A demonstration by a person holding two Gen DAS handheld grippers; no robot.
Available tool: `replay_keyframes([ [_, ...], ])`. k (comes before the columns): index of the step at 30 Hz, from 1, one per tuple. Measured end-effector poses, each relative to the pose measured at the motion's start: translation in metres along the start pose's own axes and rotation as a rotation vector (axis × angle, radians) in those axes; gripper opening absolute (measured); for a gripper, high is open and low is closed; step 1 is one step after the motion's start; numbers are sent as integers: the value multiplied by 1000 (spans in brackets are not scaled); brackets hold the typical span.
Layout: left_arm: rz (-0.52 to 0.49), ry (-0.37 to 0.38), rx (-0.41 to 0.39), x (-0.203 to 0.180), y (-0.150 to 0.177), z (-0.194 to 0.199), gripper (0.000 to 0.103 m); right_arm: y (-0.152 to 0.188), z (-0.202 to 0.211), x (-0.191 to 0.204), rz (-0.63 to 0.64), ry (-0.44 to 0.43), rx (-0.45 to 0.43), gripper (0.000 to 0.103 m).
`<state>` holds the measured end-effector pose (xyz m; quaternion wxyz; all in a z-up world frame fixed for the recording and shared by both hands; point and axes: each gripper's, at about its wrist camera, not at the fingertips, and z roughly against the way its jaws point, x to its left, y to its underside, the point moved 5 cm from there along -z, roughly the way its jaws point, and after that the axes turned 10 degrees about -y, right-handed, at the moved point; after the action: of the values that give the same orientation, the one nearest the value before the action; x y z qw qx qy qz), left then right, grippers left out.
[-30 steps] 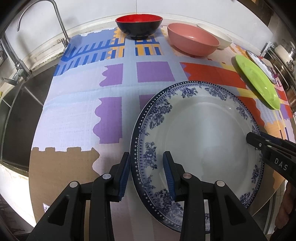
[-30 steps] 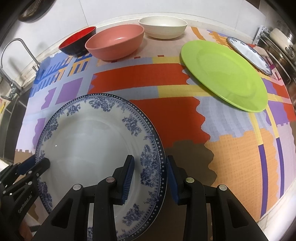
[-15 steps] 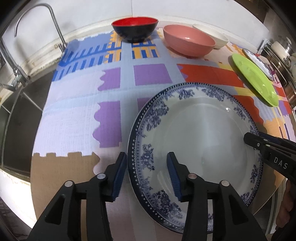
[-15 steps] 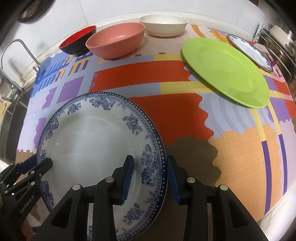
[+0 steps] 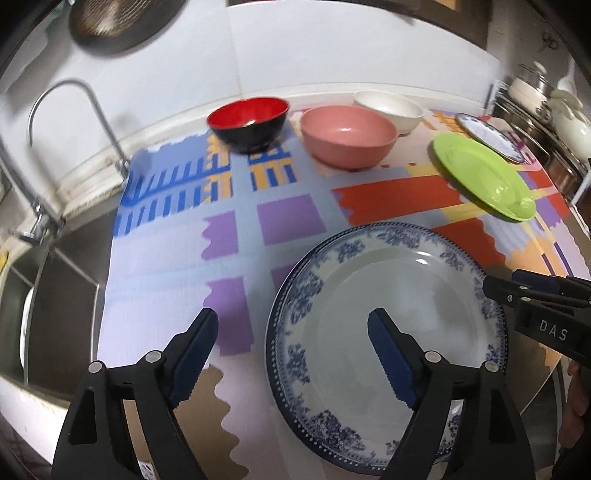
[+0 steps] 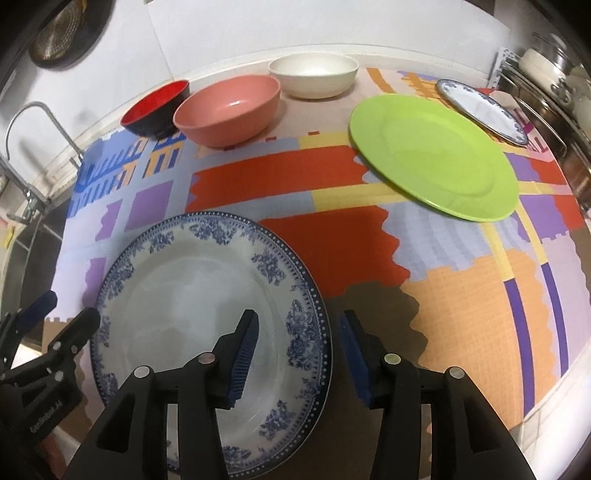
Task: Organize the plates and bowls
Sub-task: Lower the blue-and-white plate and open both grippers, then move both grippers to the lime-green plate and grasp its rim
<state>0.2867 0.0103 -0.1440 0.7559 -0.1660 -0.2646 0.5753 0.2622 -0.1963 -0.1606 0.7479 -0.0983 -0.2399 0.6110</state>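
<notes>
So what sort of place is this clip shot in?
Most likely a home kitchen counter: a steel sink with a curved faucet beside the mat, stacked pots on a rack, and a pan on the wall.

Only two bits of text are showing up here. White capital letters "DAS" are sitting on the black body of the right gripper [image 5: 513, 284], just behind its fingers, as seen from the left wrist camera. From the right wrist camera, the left gripper [image 6: 68, 308] is carrying small pale lettering on its black body too, well back from its fingers, but it's coming out too tiny and blurry to read.
</notes>
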Motion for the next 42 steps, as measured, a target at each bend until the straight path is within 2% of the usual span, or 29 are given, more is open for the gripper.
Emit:
replay_keyframes([
  [3,-30,9,-23,-8,-8,3,90,0,6,-7,-27,17,-20,52],
  [16,-92,89,-61,-67,-53,17,92,-14,35,-58,-74,80,-81,52],
  [23,-128,61,-120,-104,-86,26,92,-39,52,-95,-62,119,-117,52],
  [30,-153,131,-79,-145,-122,15,92,-64,55,-131,-51,126,-121,52],
  [36,-164,119,-66,-172,-150,-5,92,-91,50,-164,-41,116,-113,52],
  [42,-166,91,-43,-191,-181,-31,92,-118,38,-192,-66,155,-103,52],
])
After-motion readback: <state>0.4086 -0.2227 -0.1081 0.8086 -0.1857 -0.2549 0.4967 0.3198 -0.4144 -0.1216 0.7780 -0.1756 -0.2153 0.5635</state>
